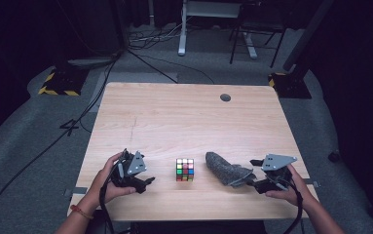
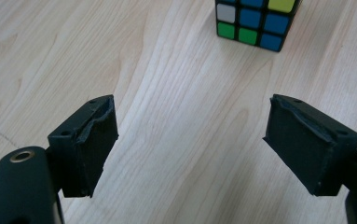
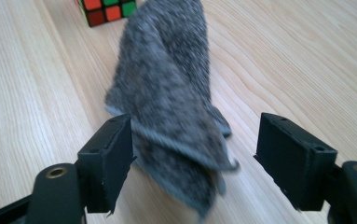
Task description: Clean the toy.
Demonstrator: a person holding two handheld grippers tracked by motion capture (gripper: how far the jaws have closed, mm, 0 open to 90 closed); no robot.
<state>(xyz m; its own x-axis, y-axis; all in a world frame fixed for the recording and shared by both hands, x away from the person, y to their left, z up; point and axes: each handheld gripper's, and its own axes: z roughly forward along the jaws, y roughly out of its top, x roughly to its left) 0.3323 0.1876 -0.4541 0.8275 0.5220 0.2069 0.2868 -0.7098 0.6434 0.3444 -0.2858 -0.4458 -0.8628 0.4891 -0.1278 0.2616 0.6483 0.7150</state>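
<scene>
At the bottom of the high view, a person's two hands hold grippers over the near edge of a light wooden table (image 1: 184, 112). The left gripper (image 1: 147, 181), at lower left, has its jaws apart with bare tabletop between them; in the left gripper view the Rubik's cube (image 2: 256, 21) sits at the top of the frame, ahead of the jaws and well clear of them. The right gripper (image 1: 253, 183), at lower right, stands with jaws wide around the near end of a crumpled grey cloth (image 3: 171, 98); in the right gripper view the left jaw looks to be at the cloth's edge while the right jaw stands apart from it, and no squeeze shows. In the high view the cloth (image 1: 225, 168) lies just right of the cube (image 1: 185, 169), the two apart. Farther up, a round grommet hole (image 1: 225, 97) marks the table's far right. Beyond it, cables (image 1: 150, 39), a white desk leg (image 1: 182, 29) and yellow-and-black striped stand bases (image 1: 57, 83) sit on grey carpet.
</scene>
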